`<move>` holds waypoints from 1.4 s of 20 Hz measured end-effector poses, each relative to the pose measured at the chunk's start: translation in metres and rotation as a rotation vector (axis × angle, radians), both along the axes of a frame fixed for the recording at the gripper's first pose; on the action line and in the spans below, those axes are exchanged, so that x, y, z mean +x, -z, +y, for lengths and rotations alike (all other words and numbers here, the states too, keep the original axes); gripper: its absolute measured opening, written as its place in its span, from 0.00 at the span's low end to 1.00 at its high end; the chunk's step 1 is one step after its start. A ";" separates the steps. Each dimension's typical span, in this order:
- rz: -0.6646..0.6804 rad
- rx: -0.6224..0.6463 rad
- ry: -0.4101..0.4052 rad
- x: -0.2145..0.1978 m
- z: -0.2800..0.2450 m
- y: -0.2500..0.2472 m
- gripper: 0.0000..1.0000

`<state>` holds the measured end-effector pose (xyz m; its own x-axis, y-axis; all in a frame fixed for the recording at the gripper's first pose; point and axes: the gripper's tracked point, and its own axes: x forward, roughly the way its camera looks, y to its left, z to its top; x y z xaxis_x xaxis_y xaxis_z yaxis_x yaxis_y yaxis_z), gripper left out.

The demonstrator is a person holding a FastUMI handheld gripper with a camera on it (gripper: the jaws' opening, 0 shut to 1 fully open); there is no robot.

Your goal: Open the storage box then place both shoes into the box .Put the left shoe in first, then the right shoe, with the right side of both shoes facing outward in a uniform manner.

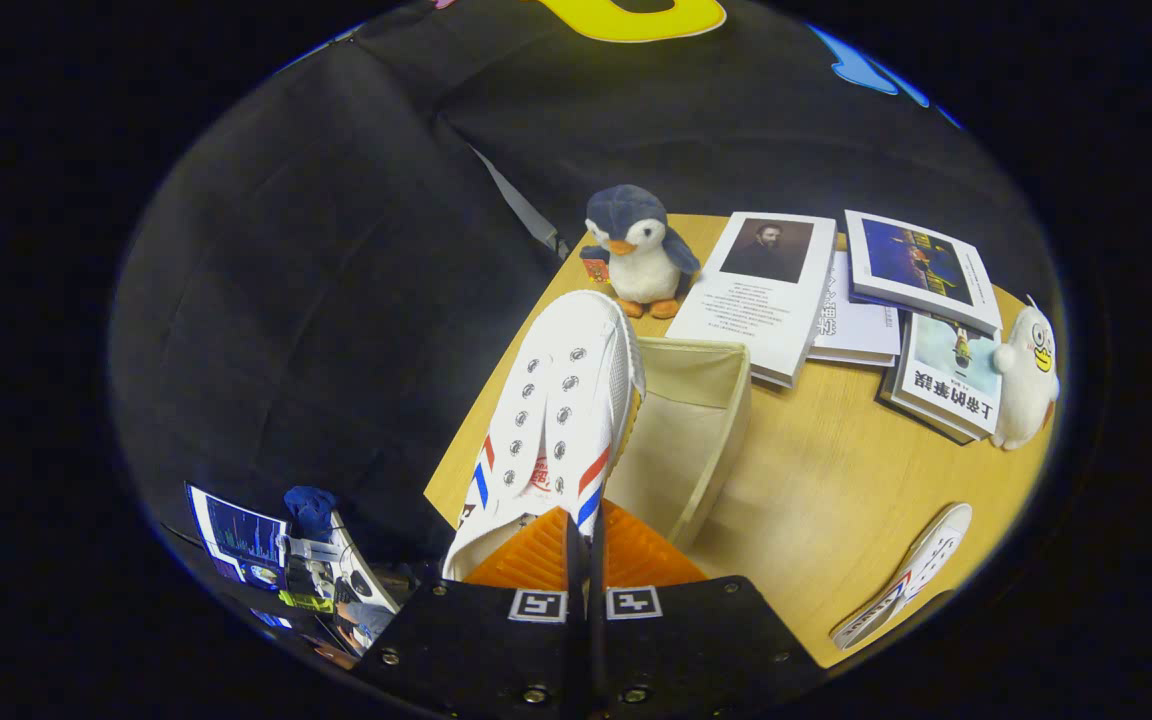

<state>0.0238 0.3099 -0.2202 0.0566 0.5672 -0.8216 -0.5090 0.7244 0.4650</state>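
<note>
Gripper view, looking forward along your gripper (584, 535). Your fingers (526, 560) are drawn almost together, with only a thin slit left between them, and both press on the heel edge of a white shoe (561, 420). The shoe is held off the table (816, 480), sole to the right and lace eyelets facing you, its toe pointing away toward the penguin (639, 248). Red and blue stripes mark its side just ahead of your fingers.

Just right of the held shoe, and partly behind it, stands the box (701, 430), a cream fabric bin, open at the top. Its inside, as far as it shows, holds nothing. The shoe's sole lies against or just above the box's near left rim; you cannot tell whether they touch.

The second shoe (901, 590) lies on its side on the table, well to the right of your fingers and apart from the box, its sole turned toward the table's near edge.

Beyond the box, books (921, 320) are spread in an overlapping group, one with a portrait cover nearest the penguin. A white plush toy (1026, 375) stands at the right end of the books.

Left of your fingers, below table level, a small screen (236, 535) glows.
</note>
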 end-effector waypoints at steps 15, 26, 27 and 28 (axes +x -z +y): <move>0.036 -0.121 -0.102 -0.002 0.040 0.058 0.00; -0.023 -0.024 -0.082 0.020 0.040 0.044 0.61; -0.041 -0.030 -0.063 0.025 0.034 0.041 0.73; -0.043 -0.026 -0.045 0.026 0.029 0.036 0.84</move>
